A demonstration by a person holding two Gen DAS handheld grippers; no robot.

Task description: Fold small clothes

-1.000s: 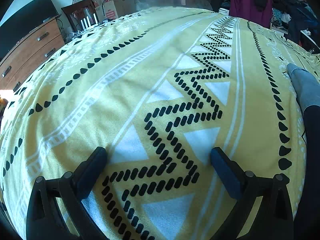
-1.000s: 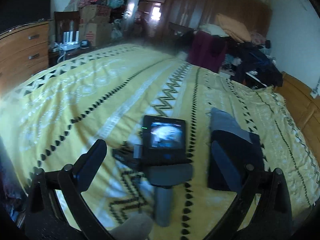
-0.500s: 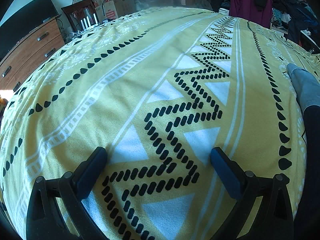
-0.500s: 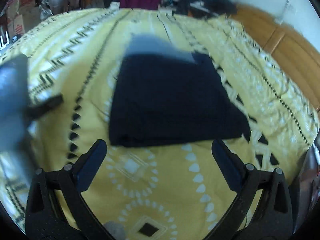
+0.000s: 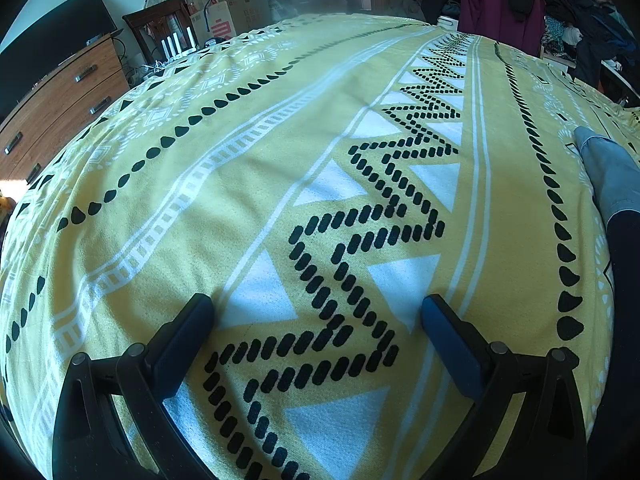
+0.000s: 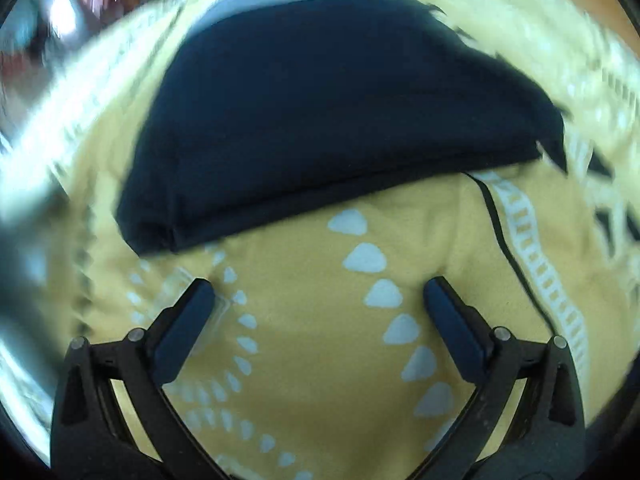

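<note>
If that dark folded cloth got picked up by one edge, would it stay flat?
Probably not. The dark folded cloth looks soft, its layered near edge sagging onto the bedspread, so it would likely droop and unfold. It seems light and unlikely to slide.

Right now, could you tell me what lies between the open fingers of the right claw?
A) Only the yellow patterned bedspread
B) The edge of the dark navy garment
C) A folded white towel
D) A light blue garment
A: the right claw is open with only the yellow patterned bedspread between its fingers; the dark navy garment lies just ahead, not yet between them.
</note>
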